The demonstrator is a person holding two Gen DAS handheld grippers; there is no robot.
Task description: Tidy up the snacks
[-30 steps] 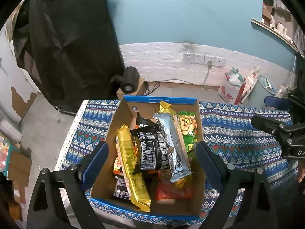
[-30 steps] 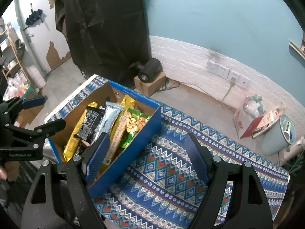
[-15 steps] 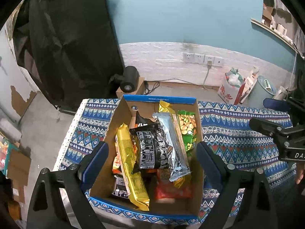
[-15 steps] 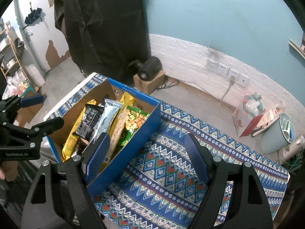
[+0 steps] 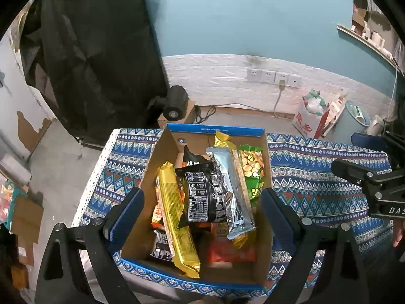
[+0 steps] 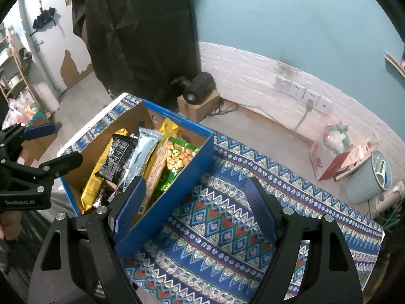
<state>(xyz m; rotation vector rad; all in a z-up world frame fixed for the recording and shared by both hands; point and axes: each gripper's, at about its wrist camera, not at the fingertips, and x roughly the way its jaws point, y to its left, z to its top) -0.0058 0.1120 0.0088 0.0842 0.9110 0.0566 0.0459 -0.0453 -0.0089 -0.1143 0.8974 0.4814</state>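
A blue-edged cardboard box (image 5: pixel 217 128) (image 6: pixel 177 192) stands on the patterned tablecloth (image 5: pixel 316 182) (image 6: pixel 227 228), full of snack packets. Among them lie a long yellow pack (image 5: pixel 177 215) (image 6: pixel 97 177), a black pack (image 5: pixel 202 197) (image 6: pixel 116 154), a silver pack (image 5: pixel 233 192) (image 6: pixel 141 157) and a green pack (image 5: pixel 254 174) (image 6: pixel 177 157). My left gripper (image 5: pixel 202 215) hovers open above the box, fingers on either side, nothing held. My right gripper (image 6: pixel 195 207) hangs open over the box's right wall and the cloth, empty.
The table ends at a white dotted edge (image 5: pixel 93 179) on the left. Behind it on the floor sit a small carton with a black roll (image 5: pixel 174 101) (image 6: pixel 200 88), wall sockets (image 5: pixel 273 77), a bag (image 5: pixel 310 116) and a bin (image 6: pixel 369 177).
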